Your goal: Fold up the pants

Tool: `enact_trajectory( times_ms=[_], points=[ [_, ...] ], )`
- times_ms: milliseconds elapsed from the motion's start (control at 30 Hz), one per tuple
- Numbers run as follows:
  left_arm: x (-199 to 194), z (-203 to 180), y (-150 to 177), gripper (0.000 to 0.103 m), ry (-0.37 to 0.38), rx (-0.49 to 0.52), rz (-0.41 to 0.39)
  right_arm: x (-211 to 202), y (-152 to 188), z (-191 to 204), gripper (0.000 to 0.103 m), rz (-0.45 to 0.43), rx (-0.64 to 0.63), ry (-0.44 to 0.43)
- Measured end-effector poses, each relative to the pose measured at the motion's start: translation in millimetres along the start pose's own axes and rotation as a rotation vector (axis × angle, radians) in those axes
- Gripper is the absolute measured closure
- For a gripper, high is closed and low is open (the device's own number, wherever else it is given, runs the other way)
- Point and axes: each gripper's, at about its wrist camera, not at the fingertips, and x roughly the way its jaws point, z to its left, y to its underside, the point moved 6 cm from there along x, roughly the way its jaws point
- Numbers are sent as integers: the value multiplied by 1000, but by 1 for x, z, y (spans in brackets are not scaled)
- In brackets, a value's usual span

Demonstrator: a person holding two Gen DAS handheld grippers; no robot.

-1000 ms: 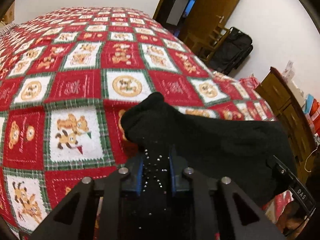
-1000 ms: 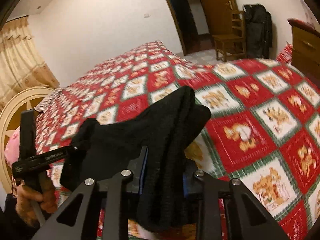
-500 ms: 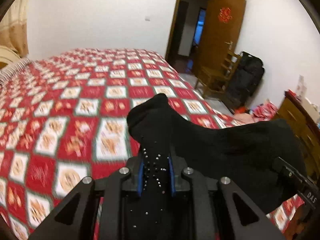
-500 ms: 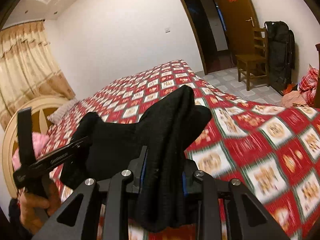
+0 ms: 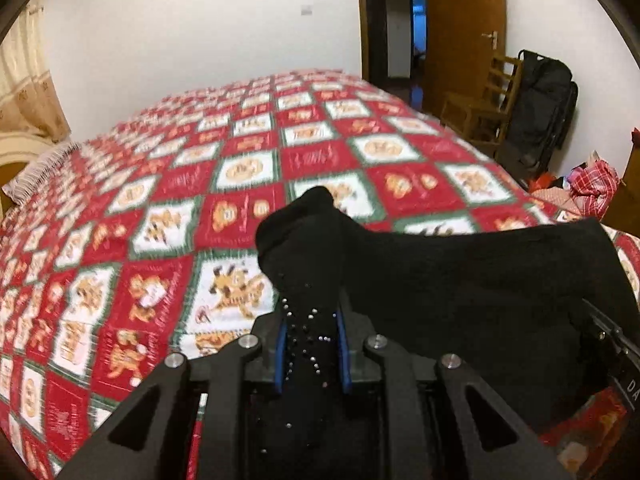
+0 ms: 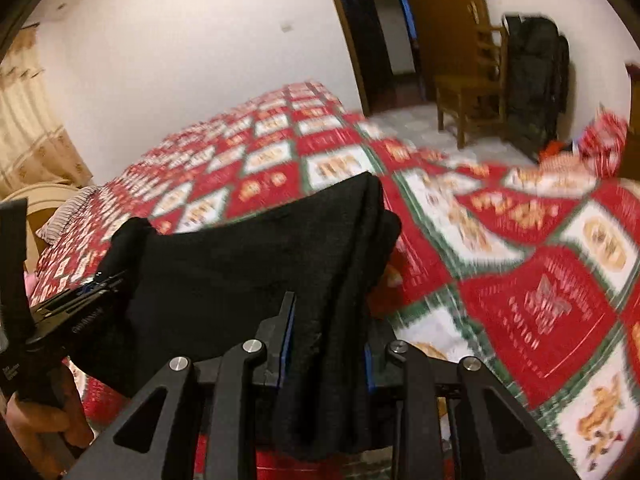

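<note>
A: Largest item first?

B: Bed with red, white and green patchwork quilt printed with cartoon animals point(image 5: 248, 168); it fills most of both views; taken as the landmark for all entries below.

A: The task's thing?

B: Black knit pants point(image 5: 460, 280), bunched thick, with small studs on the cloth at the left end; hung above the bed's near edge, stretched between the two claws; lifted clear at the grips, though the views do not settle whether any part touches the quilt.

A: The claws?

B: Left gripper point(image 5: 310, 354); jaws nearly together, pinched on a narrow bunch of the pants; right gripper point(image 6: 326, 344); jaws a little wider, clamped on a thicker fold of the same cloth; a person's hand point(image 6: 38, 424) holds the left tool, seen from the right wrist.

A: Progress?

B: By judgement, early or midway; the garment looks gathered and carried, not laid flat; spreading on the bed, folding over and smoothing appear left to do; the count of folds already made cannot be told.

A: Surroundings?

B: Beyond the bed's far right corner: brown wooden door with a red paper ornament point(image 5: 460, 40); black bag standing against the wall point(image 5: 540, 112); wooden chair point(image 5: 480, 112); at the bed's left end, a striped pillow point(image 5: 40, 168).

A: Obstacles?

B: None on the quilt where the pants would land; both views are blurred.
</note>
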Motion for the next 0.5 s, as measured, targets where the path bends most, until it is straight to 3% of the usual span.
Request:
enact_trajectory(
  times_ms=[67, 200, 267, 333, 500],
  points=[
    [6, 1, 4, 76, 0, 12, 4, 8, 4, -5, 74, 20, 20, 1],
    [12, -1, 10, 54, -68, 68, -17, 11, 3, -6, 70, 23, 11, 12],
    [14, 4, 9, 41, -91, 59, -17, 11, 2, -9, 62, 28, 33, 2],
    [13, 12, 8, 21, -122, 42, -10, 6, 0, -14, 51, 24, 70, -2],
    [-5, 28, 9, 17, -131, 40, 10, -45, -8, -14, 50, -100, 115, -13]
  ],
)
